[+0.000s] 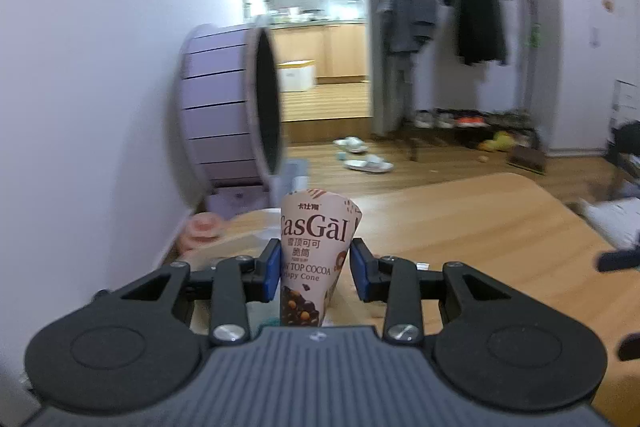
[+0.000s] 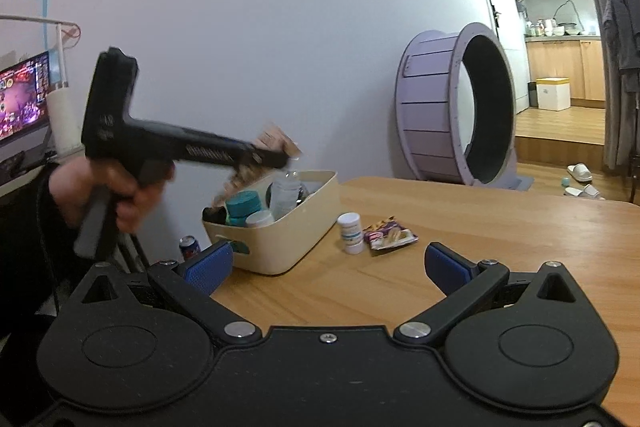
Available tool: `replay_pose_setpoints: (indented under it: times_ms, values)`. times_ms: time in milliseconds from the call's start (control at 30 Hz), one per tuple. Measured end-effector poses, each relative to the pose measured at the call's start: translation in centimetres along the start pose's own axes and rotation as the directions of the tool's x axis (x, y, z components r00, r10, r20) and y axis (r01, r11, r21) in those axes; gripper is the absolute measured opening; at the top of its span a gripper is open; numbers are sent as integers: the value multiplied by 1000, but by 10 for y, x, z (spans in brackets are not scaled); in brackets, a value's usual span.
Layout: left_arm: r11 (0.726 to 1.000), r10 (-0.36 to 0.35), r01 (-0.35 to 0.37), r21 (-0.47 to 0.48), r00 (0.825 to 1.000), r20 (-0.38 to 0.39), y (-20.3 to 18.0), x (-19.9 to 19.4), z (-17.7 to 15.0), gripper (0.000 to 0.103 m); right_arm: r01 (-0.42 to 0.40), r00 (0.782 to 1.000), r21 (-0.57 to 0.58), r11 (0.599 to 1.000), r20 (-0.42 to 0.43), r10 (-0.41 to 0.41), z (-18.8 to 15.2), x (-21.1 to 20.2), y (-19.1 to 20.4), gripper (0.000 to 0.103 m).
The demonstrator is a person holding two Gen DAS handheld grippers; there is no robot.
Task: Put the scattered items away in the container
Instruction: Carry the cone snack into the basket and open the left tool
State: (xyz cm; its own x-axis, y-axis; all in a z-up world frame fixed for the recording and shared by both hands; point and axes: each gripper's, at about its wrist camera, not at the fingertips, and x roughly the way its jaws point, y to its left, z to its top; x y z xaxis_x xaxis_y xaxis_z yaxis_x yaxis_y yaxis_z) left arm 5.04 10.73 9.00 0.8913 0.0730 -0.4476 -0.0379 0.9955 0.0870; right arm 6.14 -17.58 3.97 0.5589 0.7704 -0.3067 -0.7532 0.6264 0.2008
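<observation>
My left gripper (image 1: 316, 271) is shut on a pink and brown CasGal cocoa cone packet (image 1: 314, 259), wide end up. In the right wrist view the left gripper (image 2: 276, 157) holds that packet (image 2: 276, 141) above the cream bin (image 2: 280, 243), which holds a teal-lidded jar, a clear bottle and a white lid. My right gripper (image 2: 326, 267) is open and empty over the wooden table (image 2: 500, 227). A small white bottle (image 2: 351, 233) and a purple snack wrapper (image 2: 390, 235) lie on the table right of the bin.
A purple cat wheel (image 2: 452, 111) stands against the wall beyond the table. A soda can (image 2: 189, 247) is beside the bin's left corner. A monitor (image 2: 22, 95) is at far left. Slippers (image 1: 366, 163) and a clothes rack (image 1: 468, 39) are on the floor beyond.
</observation>
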Motion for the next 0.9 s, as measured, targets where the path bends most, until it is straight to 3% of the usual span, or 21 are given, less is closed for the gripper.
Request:
replay_pose_setpoints:
  times_ms: [167, 400, 600, 900]
  values:
    - [997, 58, -59, -48, 998, -32, 27, 20, 3, 36, 0, 1000, 2, 1000, -11, 0, -2, 3, 2, 103]
    - [988, 95, -105, -113, 992, -88, 45, 54, 0, 44, 4, 1000, 2, 1000, -20, -4, -4, 7, 7, 103]
    - [988, 86, -96, -124, 993, -85, 53, 42, -3, 46, 10, 1000, 5, 1000, -21, -10, -3, 12, 7, 103]
    - [974, 149, -162, -156, 985, -90, 70, 14, -22, 42, 15, 1000, 5, 1000, -19, -14, -2, 14, 7, 103]
